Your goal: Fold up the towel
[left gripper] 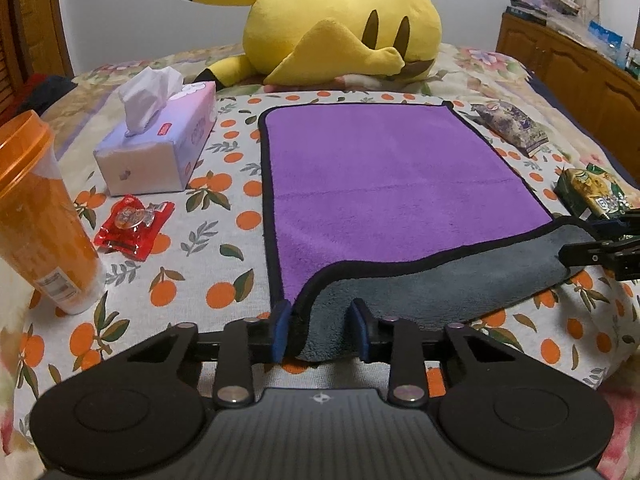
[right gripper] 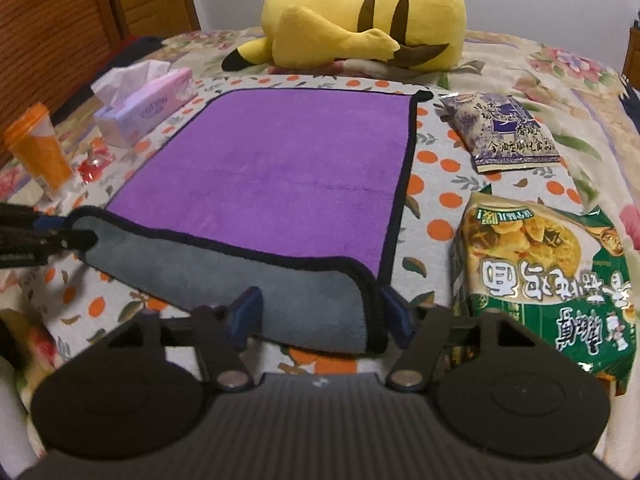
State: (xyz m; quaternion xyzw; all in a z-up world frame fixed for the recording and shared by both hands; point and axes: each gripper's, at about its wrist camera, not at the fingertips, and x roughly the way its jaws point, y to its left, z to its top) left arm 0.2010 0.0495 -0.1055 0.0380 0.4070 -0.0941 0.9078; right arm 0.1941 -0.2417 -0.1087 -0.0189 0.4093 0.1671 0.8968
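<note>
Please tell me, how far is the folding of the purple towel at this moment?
Done: the near edge of the towel is lifted and turned over, showing its grey underside. In hand: the left gripper and the right gripper each have a near corner between their jaws, though the jaws look wide, so a firm grip is uncertain. Left: carrying that edge to the far edge near the yellow plush toy.

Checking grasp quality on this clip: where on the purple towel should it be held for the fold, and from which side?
At its two near corners, approached from the near edge. The towel lies flat with that hem already lifted, grey underside showing. The left hand-held gripper and the right hand-held gripper each straddle a corner there, jaws apart, and the far edge by the plush toy offers a clear landing line.
</note>
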